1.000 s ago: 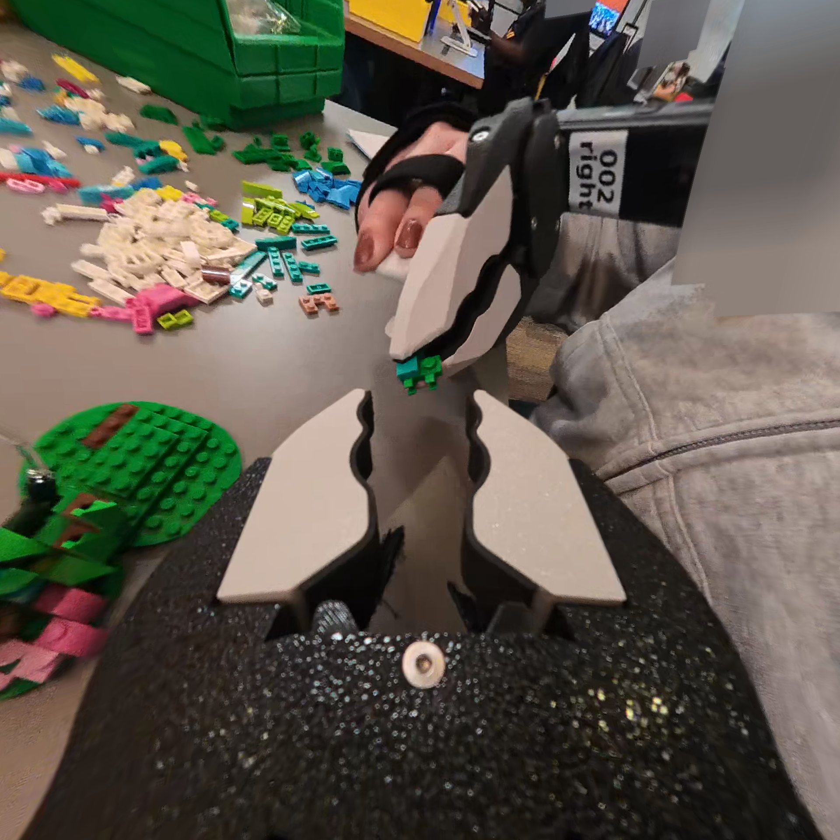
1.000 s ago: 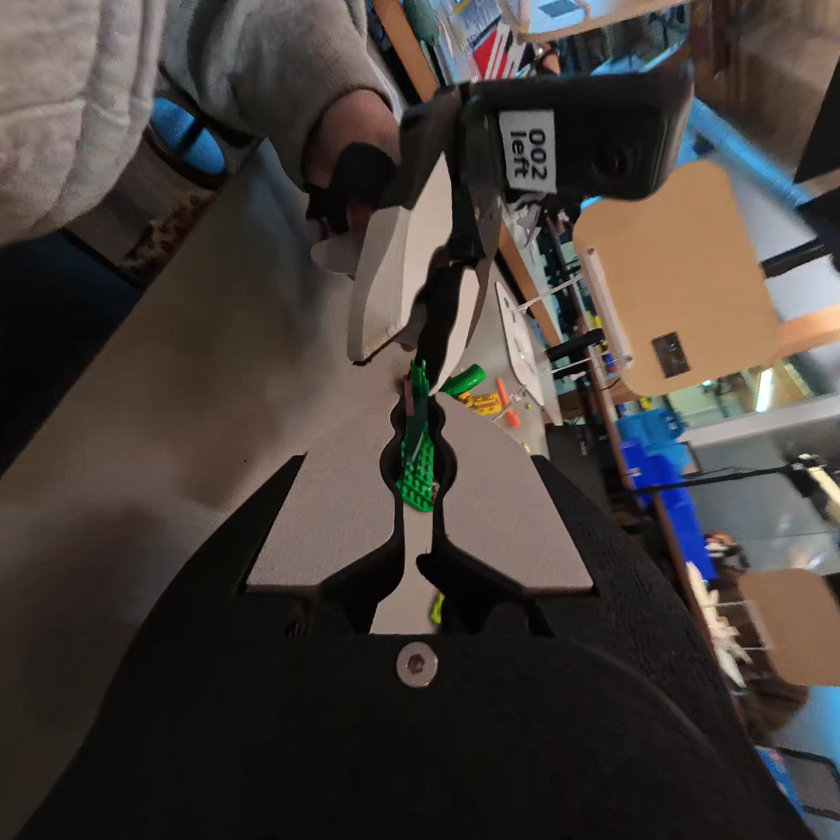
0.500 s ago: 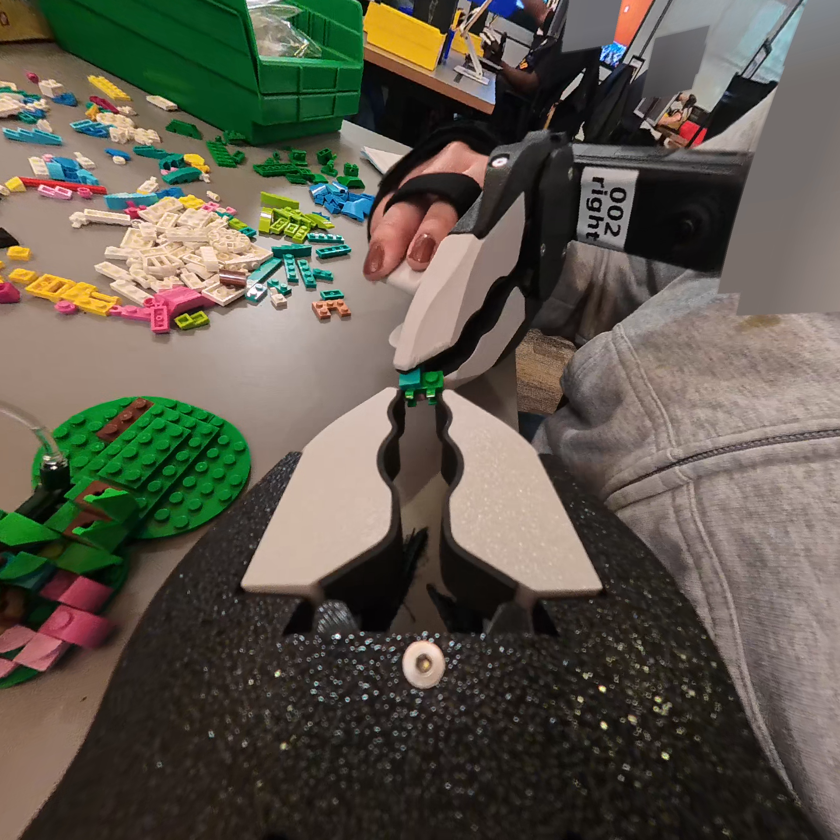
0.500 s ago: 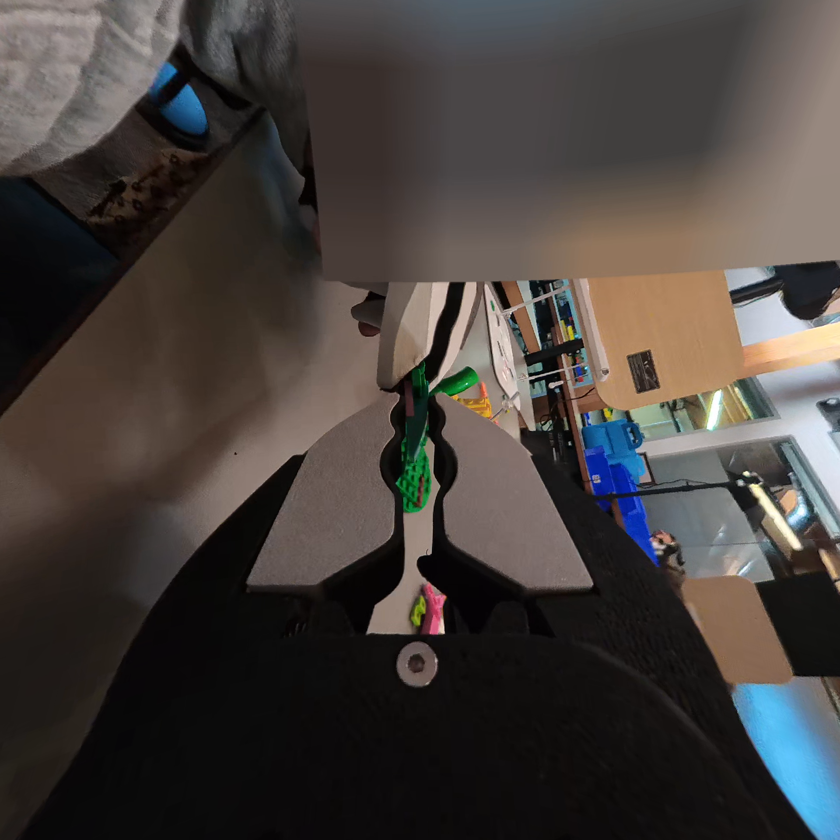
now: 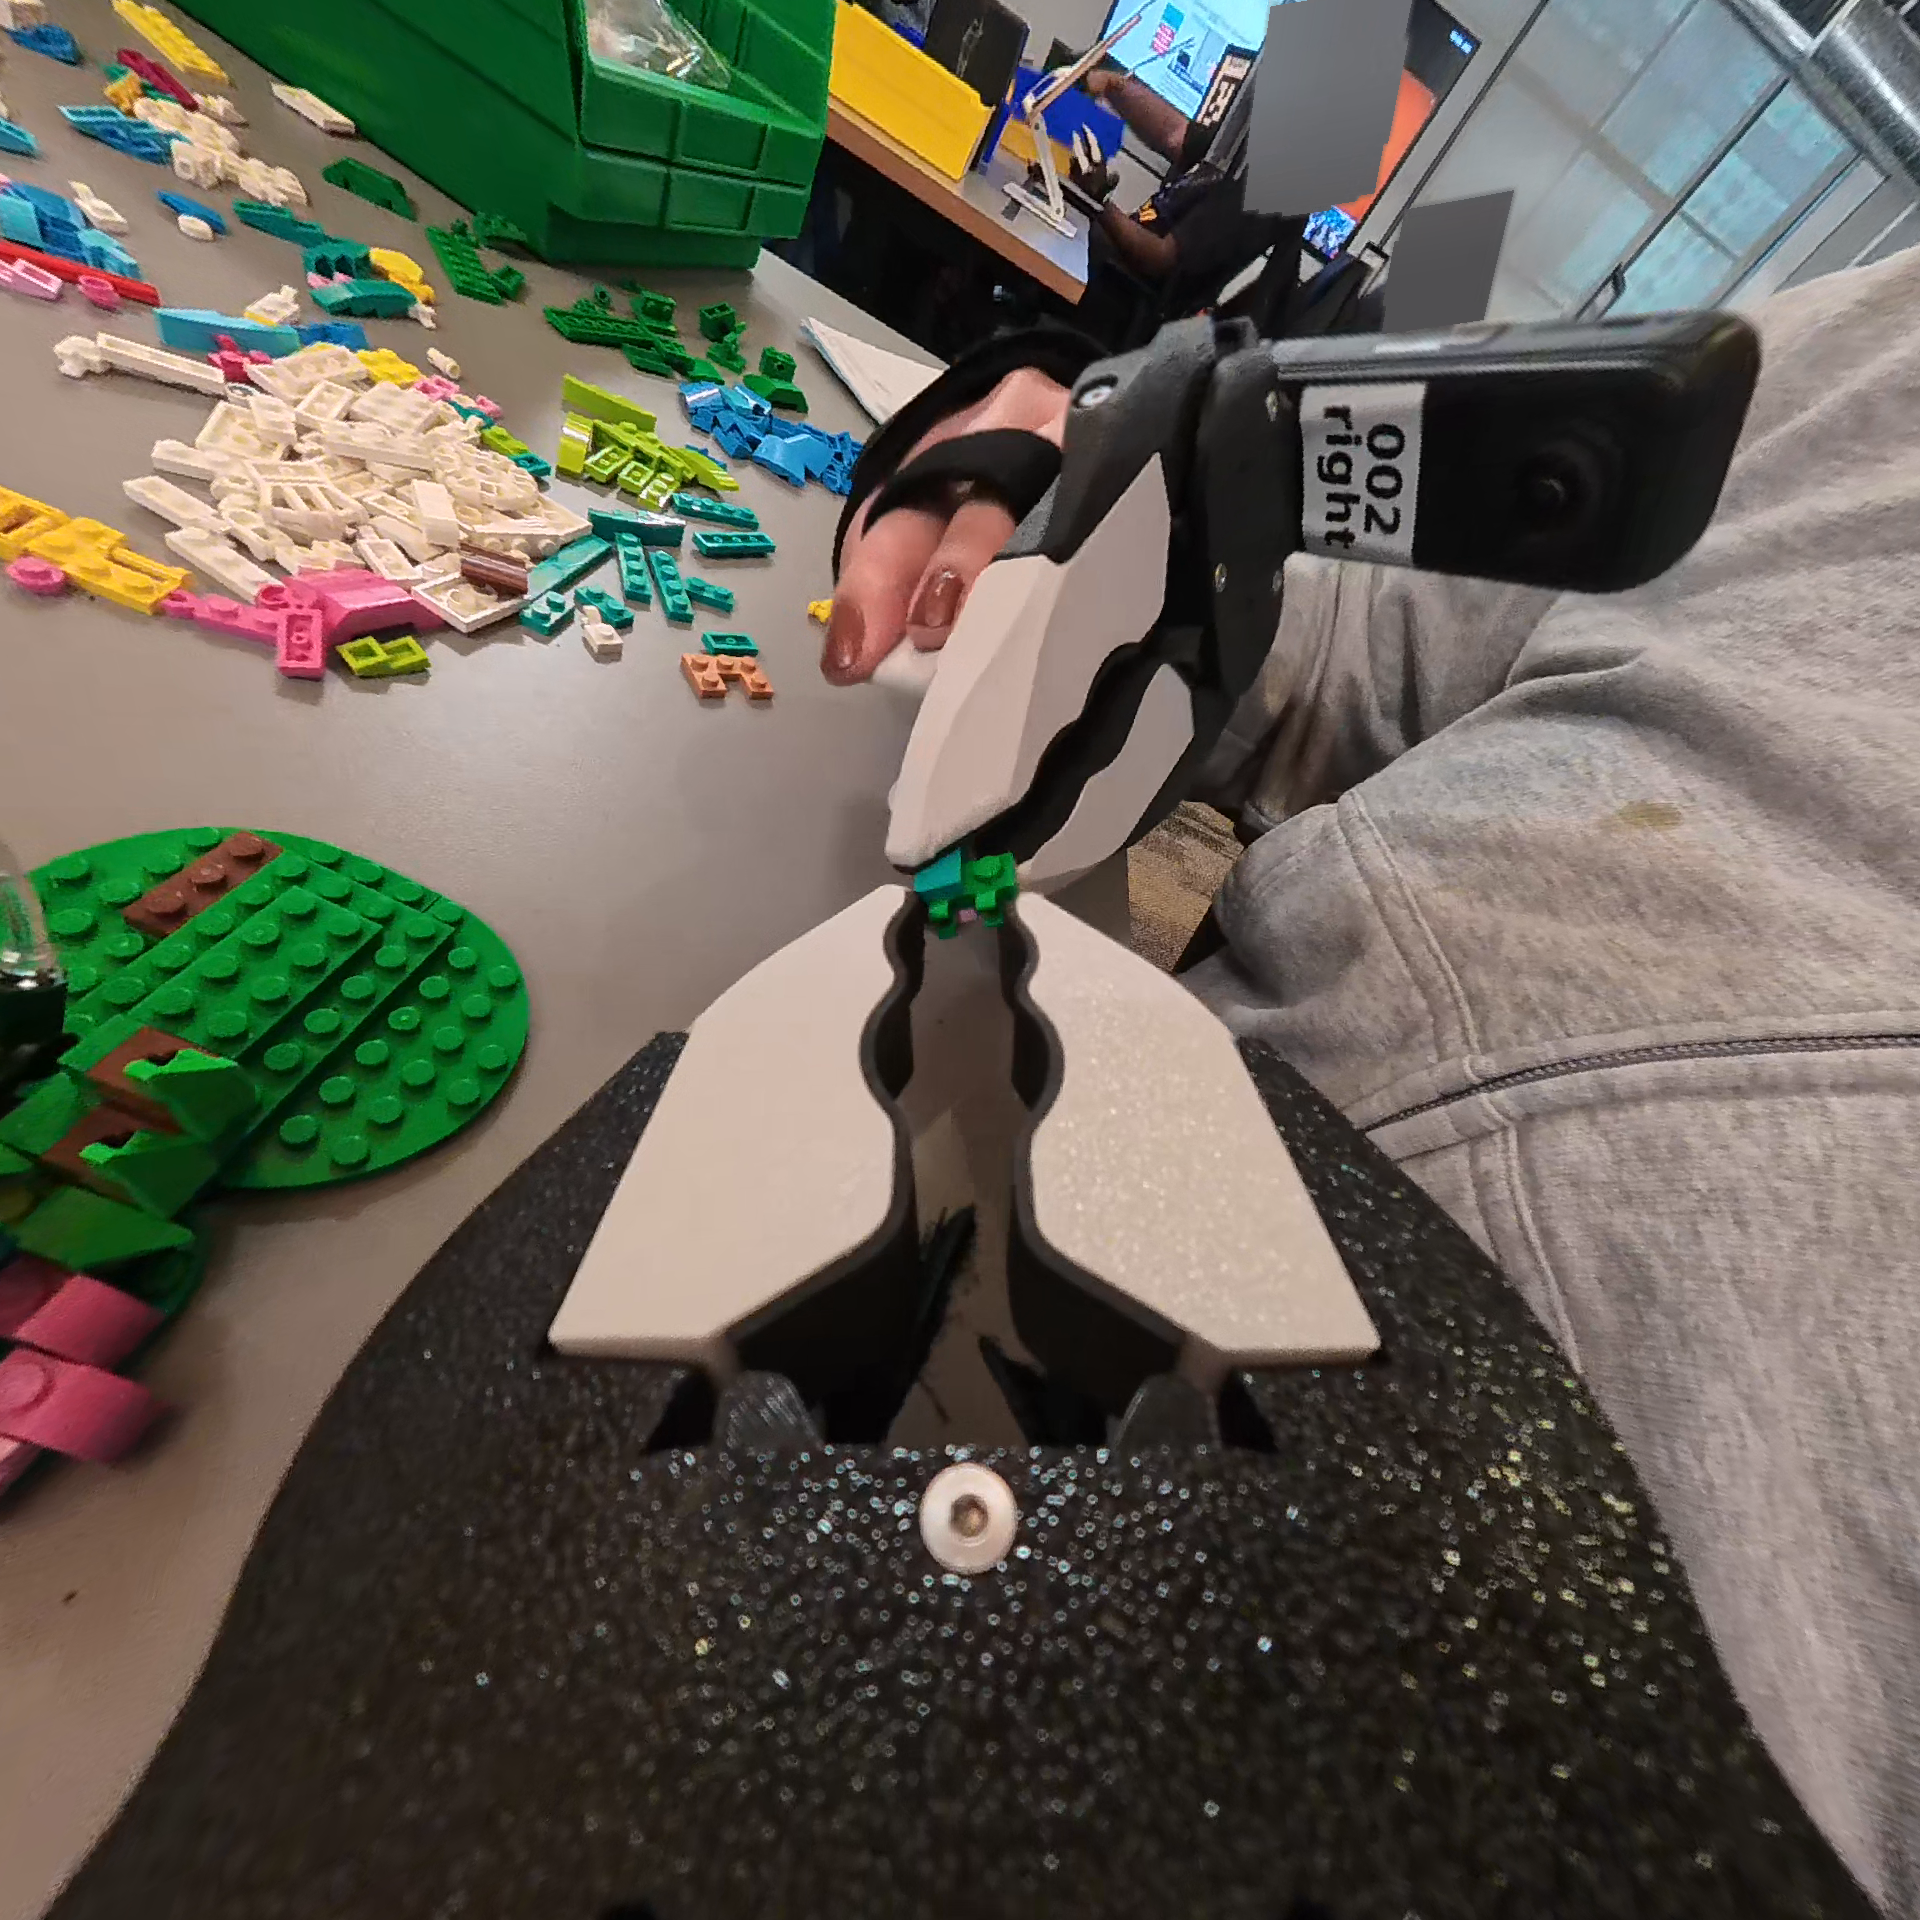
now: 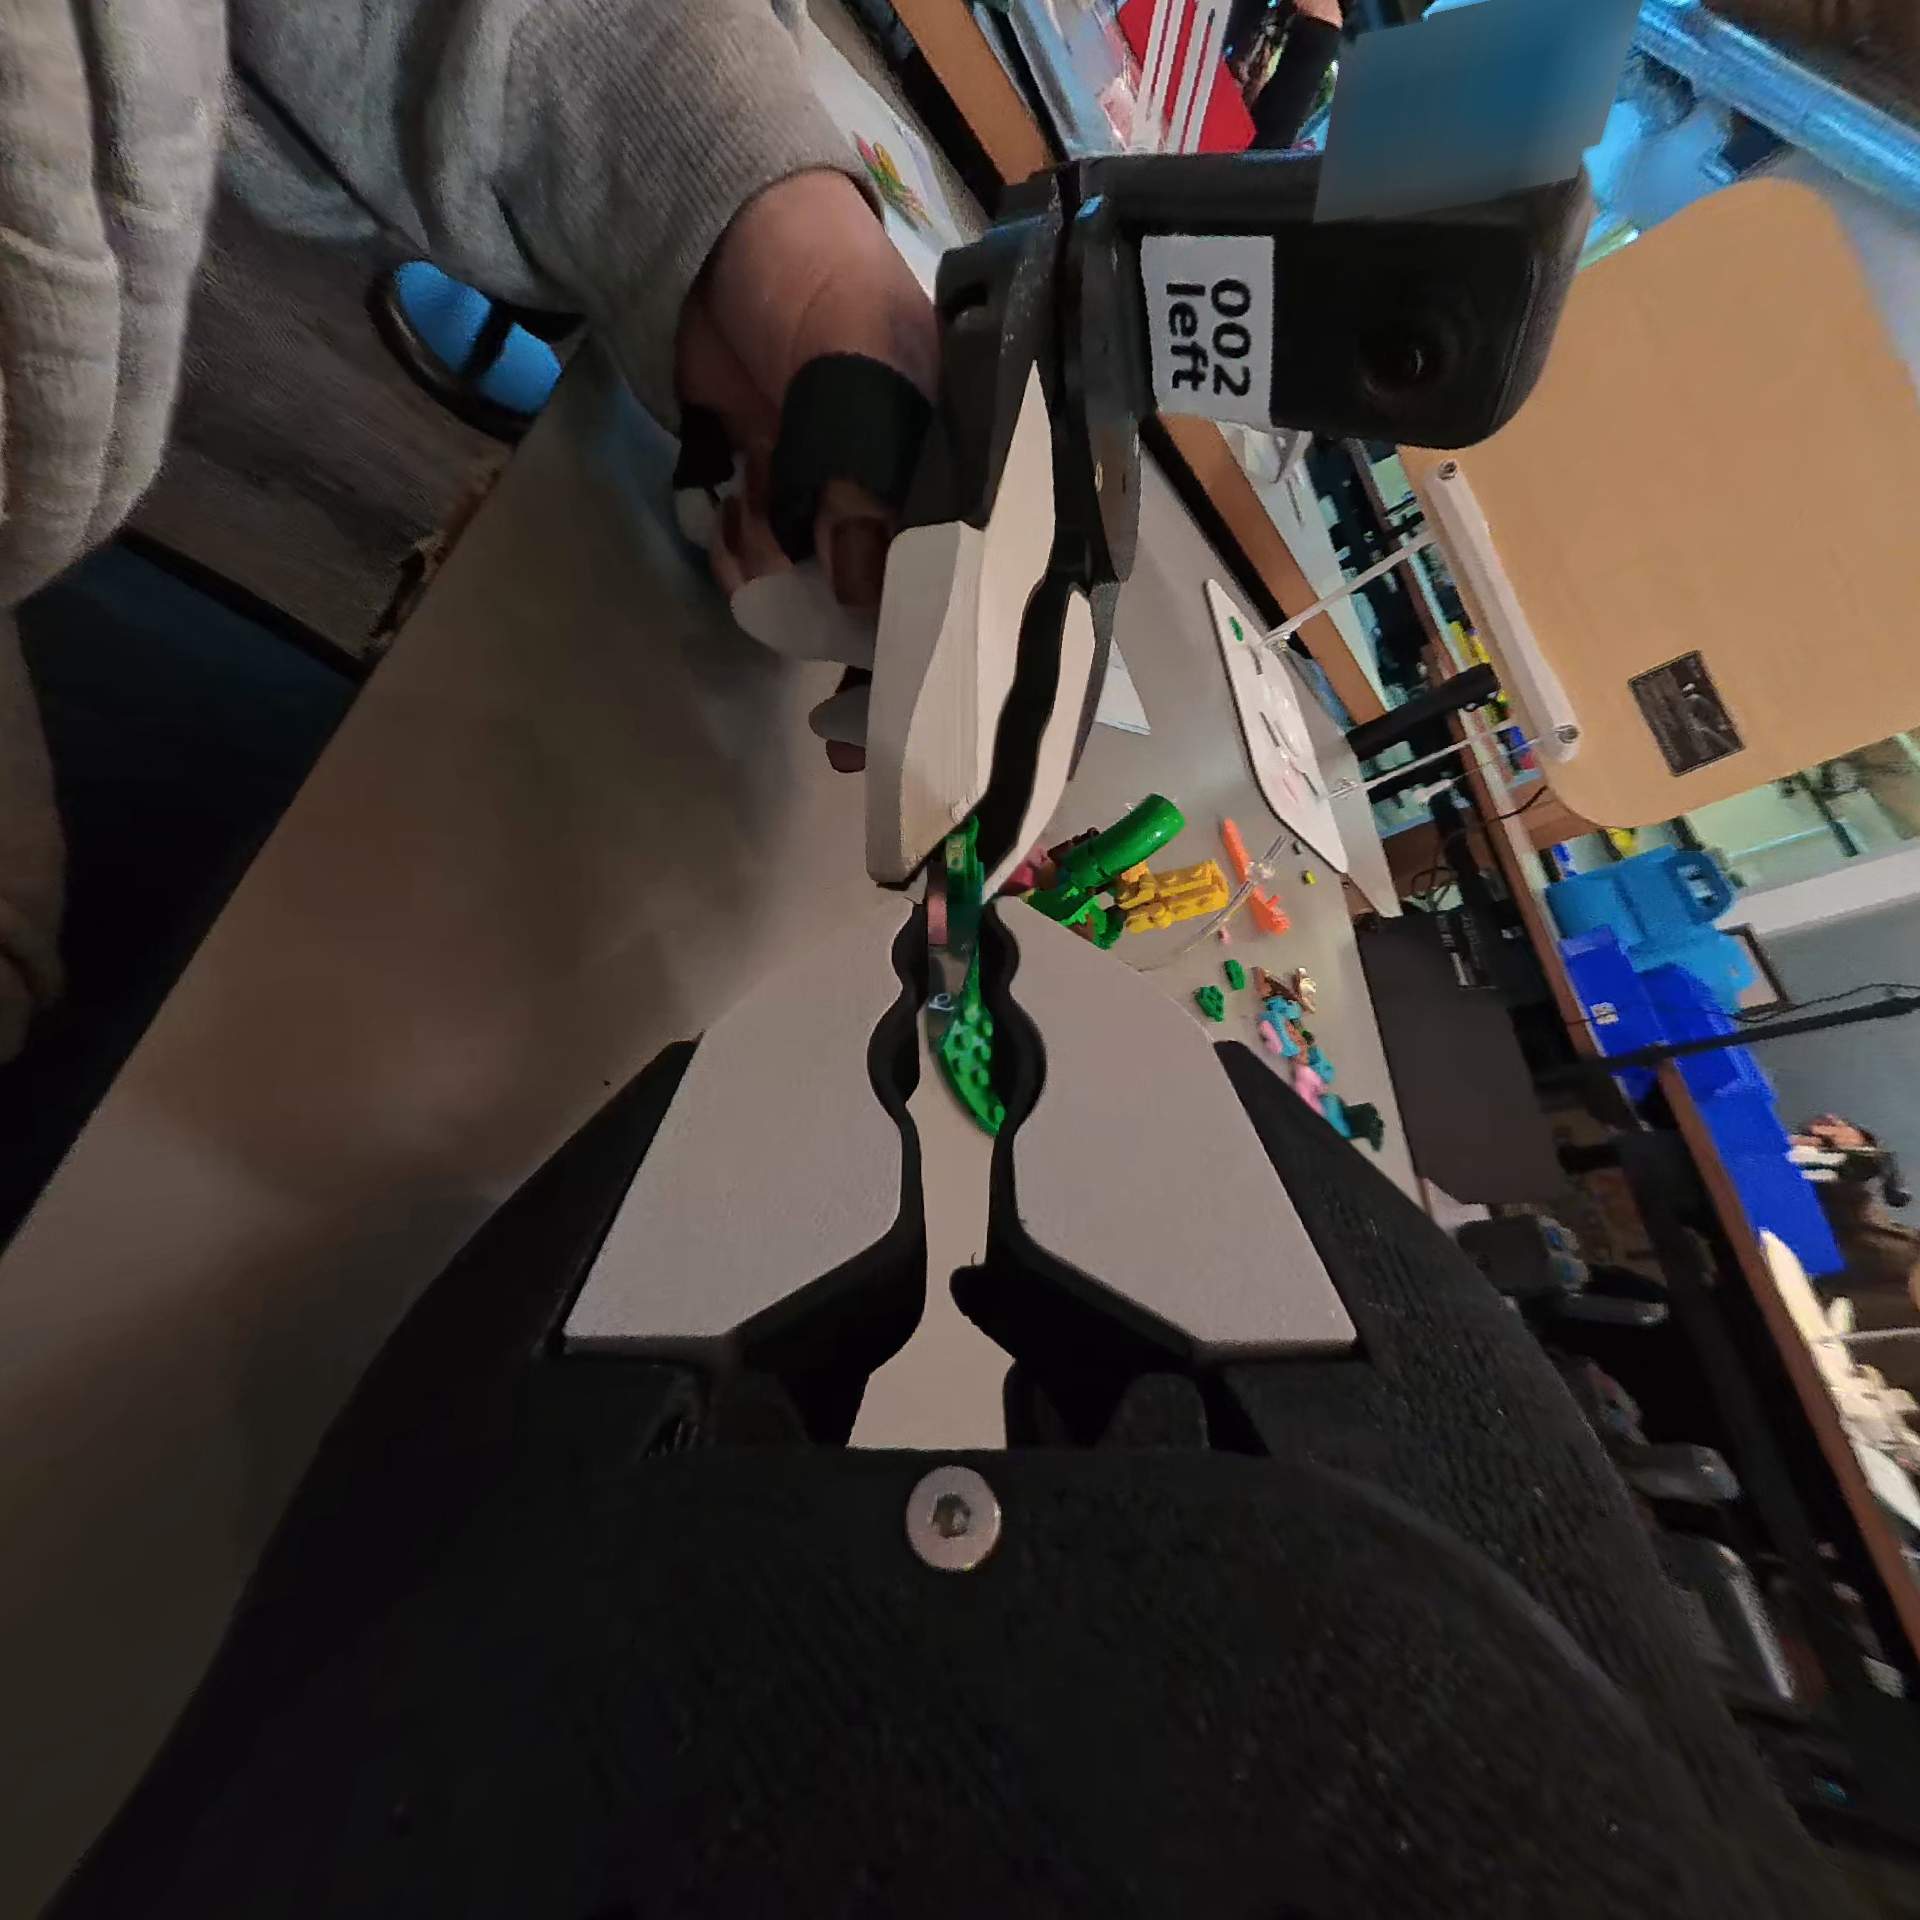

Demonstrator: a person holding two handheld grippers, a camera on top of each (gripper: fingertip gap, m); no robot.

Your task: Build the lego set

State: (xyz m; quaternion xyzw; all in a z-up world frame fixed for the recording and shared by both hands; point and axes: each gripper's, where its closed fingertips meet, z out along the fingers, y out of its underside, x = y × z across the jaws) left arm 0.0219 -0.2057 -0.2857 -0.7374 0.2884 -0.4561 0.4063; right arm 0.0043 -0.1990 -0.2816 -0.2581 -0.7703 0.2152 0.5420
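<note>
Grey surface (image 5: 540, 790) fills most of the left wrist view, w/ a person's grey sweatshirt (image 5: 1558, 935) at 3 o'clock. Green bin (image 5: 582, 125) sits at 11 o'clock at the far edge. Round green studded plate (image 5: 343, 1039) lies at 9 o'clock, brown and green bricks stacked on it, pink pieces just below. Loose bricks spread across 10–11 o'clock: white pile (image 5: 343, 488), yellow pieces (image 5: 83, 551), pink ones (image 5: 332, 613), teal strips (image 5: 644, 561), blue heap (image 5: 769, 436), small orange piece (image 5: 727, 675) nearest centre. Left hand-held gripper (image 5: 961, 914) at frame centre, jaws narrow, tips closed on the lower end of a small green brick assembly (image 5: 966, 888) w/ a teal block on one side. Right hand-held gripper (image 5: 982, 847) comes in from 1 o'clock, held by a hand (image 5: 935, 551) w/ a black strap, its jaws nearly shut and clamped on the upper end of the same assembly; so both grip it, tip to tip, above the surface. In the right wrist view the same green piece (image 6: 966, 997) runs edge-on btwn the right hand-held gripper's pads, a pinkish bit on its left side, top end going into the left hand-held gripper (image 6: 971, 852) at 12 o'clock. Beyond, at 2 o'clock, a green and yellow brick build (image 6: 1132, 873) and scattered small pieces (image 6: 1299, 1039) lie on the surface.
</note>
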